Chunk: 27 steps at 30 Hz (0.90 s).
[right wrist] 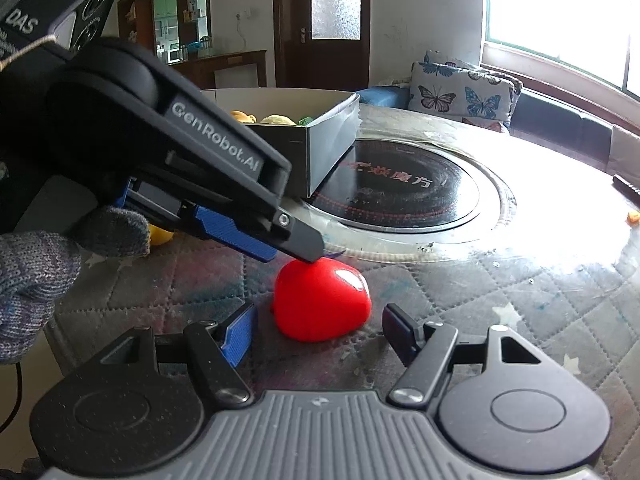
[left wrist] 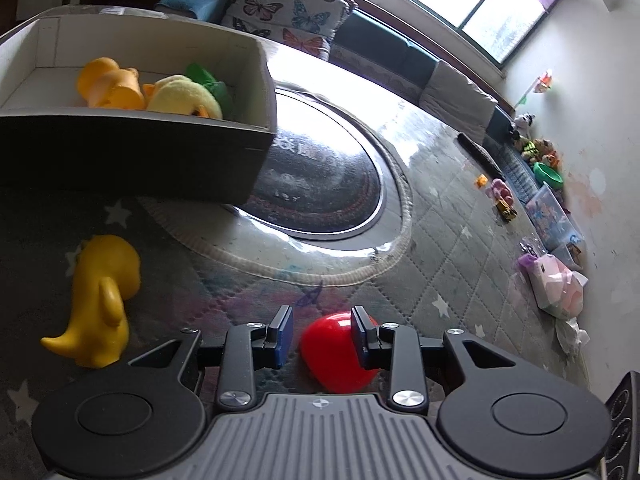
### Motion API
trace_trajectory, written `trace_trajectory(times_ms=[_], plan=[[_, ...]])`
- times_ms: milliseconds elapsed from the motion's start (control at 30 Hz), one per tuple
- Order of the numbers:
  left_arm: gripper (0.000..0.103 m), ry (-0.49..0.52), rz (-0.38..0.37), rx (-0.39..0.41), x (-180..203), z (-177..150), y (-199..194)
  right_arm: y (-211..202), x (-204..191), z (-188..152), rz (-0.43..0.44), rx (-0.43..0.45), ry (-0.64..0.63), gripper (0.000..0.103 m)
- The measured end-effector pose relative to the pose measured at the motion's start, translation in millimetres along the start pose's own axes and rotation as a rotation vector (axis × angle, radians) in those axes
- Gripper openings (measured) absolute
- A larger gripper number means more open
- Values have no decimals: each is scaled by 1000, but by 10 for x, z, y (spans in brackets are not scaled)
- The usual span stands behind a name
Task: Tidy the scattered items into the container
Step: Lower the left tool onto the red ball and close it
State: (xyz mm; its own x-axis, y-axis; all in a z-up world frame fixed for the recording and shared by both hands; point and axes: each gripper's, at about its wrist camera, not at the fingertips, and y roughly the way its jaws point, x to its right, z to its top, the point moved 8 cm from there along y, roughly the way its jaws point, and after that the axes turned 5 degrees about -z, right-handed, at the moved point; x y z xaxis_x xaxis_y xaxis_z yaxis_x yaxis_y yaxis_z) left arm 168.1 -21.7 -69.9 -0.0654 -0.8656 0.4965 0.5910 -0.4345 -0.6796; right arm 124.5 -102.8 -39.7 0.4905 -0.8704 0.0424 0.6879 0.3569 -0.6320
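Note:
A red heart-shaped toy [left wrist: 336, 354] lies on the quilted mat, partly between the open jaws of my left gripper [left wrist: 322, 336]; its right finger overlaps the toy's right side. In the right wrist view the same red toy [right wrist: 322, 304] lies just ahead of my open right gripper [right wrist: 320, 330], with the left gripper's fingertip [right wrist: 308, 250] touching the toy's top. A yellow dinosaur toy [left wrist: 100, 300] lies left of the left gripper. The dark open box [left wrist: 132, 156] holds an orange toy [left wrist: 110, 84], a yellow plush [left wrist: 184, 96] and a green item [left wrist: 208, 80].
A round black glass plate [left wrist: 320, 184] is set into the table beside the box [right wrist: 320, 148]. Butterfly cushions [left wrist: 280, 8] lie behind. Small toys and bags [left wrist: 556, 284] sit along the right wall. A gloved hand [right wrist: 44, 264] holds the left gripper.

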Motion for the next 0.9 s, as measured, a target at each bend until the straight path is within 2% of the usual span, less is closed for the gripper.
trace_trajectory(times_ms=[133, 267, 367, 900], plan=[[35, 28, -8, -7, 59, -15, 19, -5, -19, -8, -11, 7, -6, 69], [36, 58, -17, -17, 123, -36, 50, -18, -46, -23, -11, 13, 2, 59], [37, 82, -8, -18, 151, -41, 72, -35, -37, -34, -14, 17, 11, 56], [41, 136, -9, -32, 181, -48, 144, -86, 18, -60, -3, 32, 31, 56]])
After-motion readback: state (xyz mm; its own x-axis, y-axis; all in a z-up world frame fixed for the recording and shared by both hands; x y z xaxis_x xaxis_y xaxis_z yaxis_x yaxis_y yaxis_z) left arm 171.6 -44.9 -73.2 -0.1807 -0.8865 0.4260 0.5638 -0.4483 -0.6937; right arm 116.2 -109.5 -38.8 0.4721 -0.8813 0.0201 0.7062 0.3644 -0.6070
